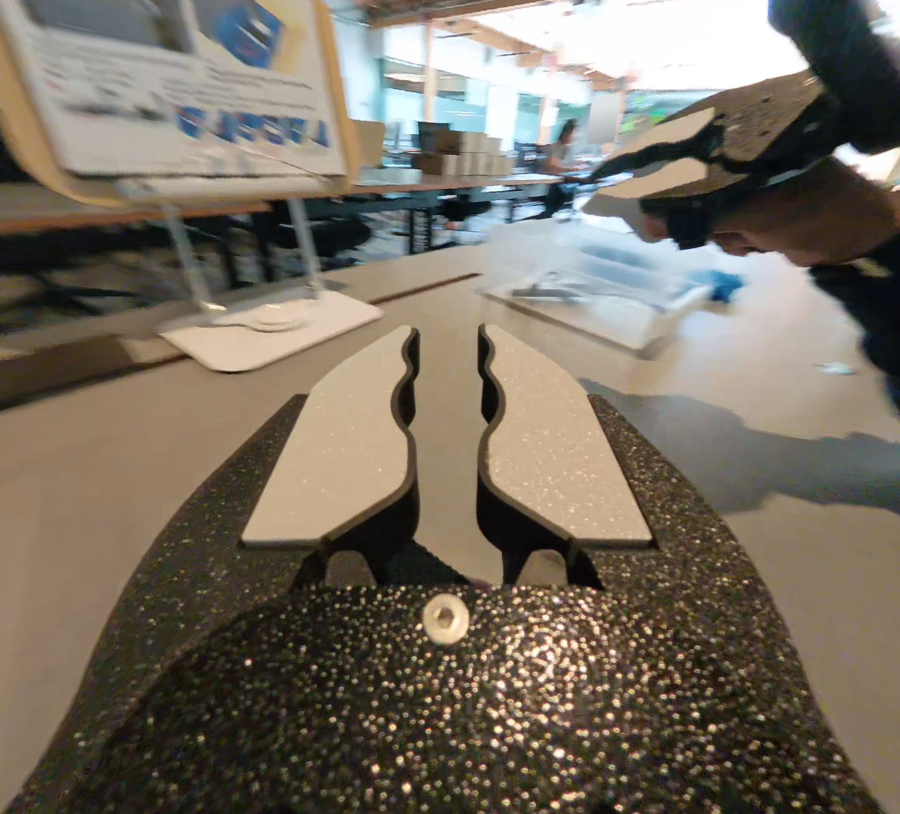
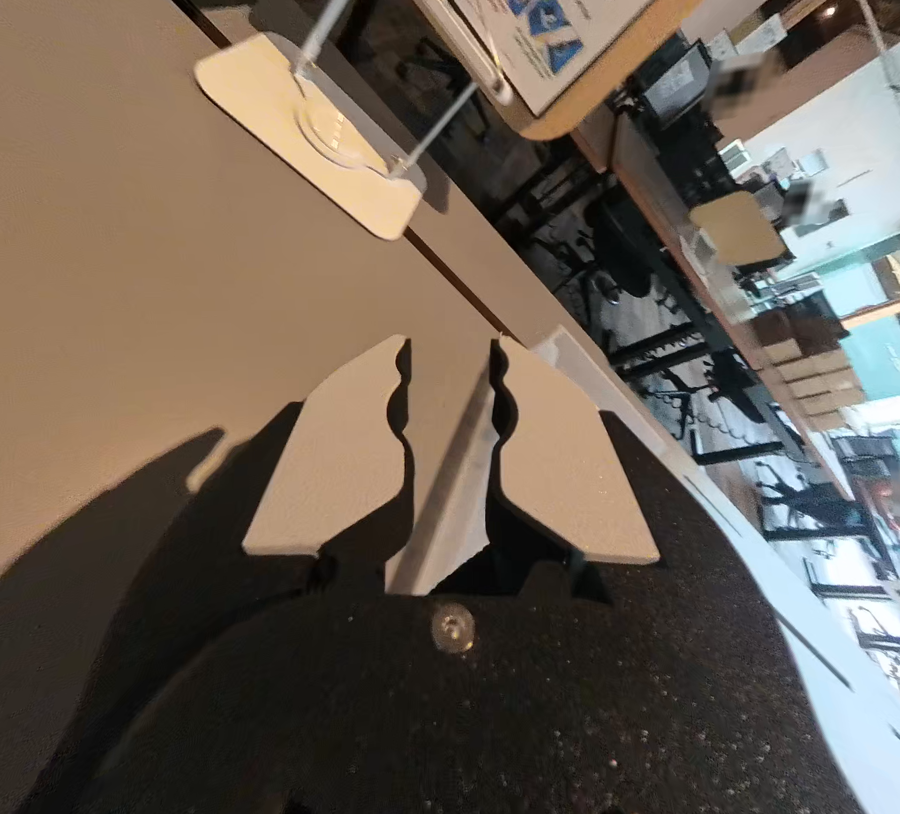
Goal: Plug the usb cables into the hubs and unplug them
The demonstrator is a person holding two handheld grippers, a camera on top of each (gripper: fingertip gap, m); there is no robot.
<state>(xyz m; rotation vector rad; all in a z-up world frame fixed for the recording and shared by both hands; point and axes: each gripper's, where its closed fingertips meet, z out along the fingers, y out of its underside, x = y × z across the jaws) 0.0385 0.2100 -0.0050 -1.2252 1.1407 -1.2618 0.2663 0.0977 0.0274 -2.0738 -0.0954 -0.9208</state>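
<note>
No USB cable or hub shows clearly in either view. My left gripper (image 1: 448, 332) is open and empty, low over the grey table (image 1: 121, 474). My right gripper (image 2: 450, 345) is open and empty, tilted above the table (image 2: 146, 254), with the rim of a clear plastic bin (image 2: 574, 367) showing between and beyond its fingers. In the left wrist view the right gripper (image 1: 591, 191) is held by a hand at the upper right, above the clear bin (image 1: 609, 284). Blurred grey items lie in the bin; I cannot tell what they are.
A sign on a clear stand with a white base (image 1: 272, 328) stands at the table's far left; it also shows in the right wrist view (image 2: 292, 133). A blue object (image 1: 725, 284) lies right of the bin. Other desks, chairs and a seated person are beyond the table. Across from one pair of fingers to the other is roughly 25 cm.
</note>
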